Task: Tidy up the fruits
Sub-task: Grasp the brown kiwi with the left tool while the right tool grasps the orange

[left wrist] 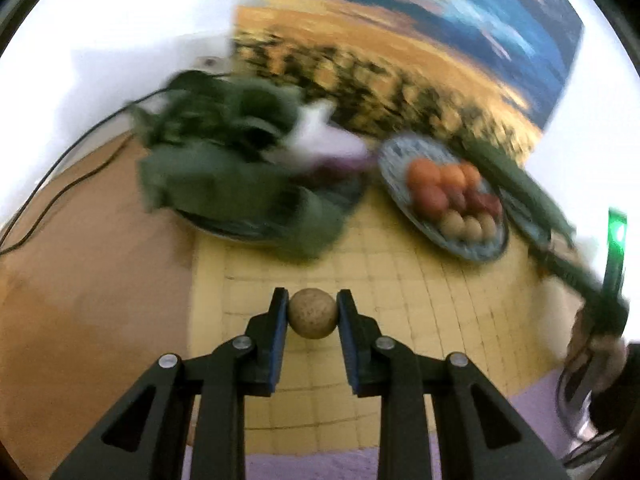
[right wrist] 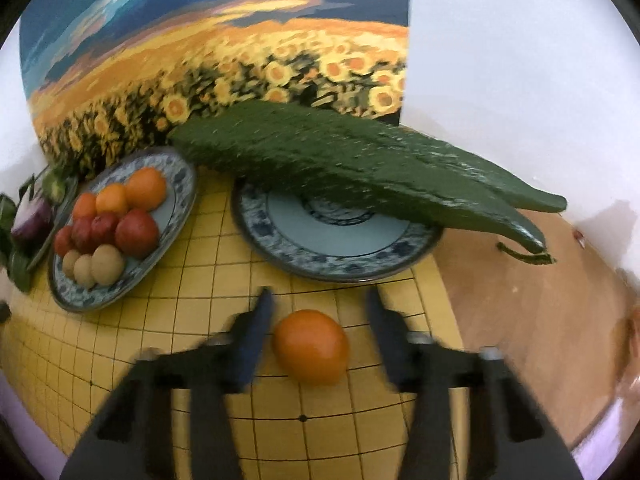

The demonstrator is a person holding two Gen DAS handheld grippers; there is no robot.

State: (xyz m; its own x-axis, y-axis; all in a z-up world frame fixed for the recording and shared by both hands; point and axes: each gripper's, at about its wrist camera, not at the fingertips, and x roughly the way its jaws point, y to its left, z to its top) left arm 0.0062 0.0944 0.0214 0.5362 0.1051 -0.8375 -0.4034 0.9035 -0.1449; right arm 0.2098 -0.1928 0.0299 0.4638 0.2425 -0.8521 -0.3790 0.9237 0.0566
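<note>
My left gripper [left wrist: 312, 312] is shut on a small round tan fruit [left wrist: 312, 317] and holds it above the yellow grid board [left wrist: 384, 280]. A blue-patterned fruit plate [left wrist: 400, 152] at the right holds oranges, red fruits and tan fruits; it also shows in the right wrist view [right wrist: 182, 178]. My right gripper [right wrist: 318, 312] is open, its jaws on either side of an orange [right wrist: 311, 346] that lies on the grid board [right wrist: 180, 320], not touching it.
Two long green cucumbers [right wrist: 360, 160] lie across a second blue-patterned plate [right wrist: 340, 256]. Leafy greens [left wrist: 224, 168] and a purple-white vegetable [right wrist: 32, 214] sit on a plate at the left. A sunflower painting [right wrist: 240, 60] stands behind. Bare wooden tabletop [right wrist: 520, 300] flanks the board.
</note>
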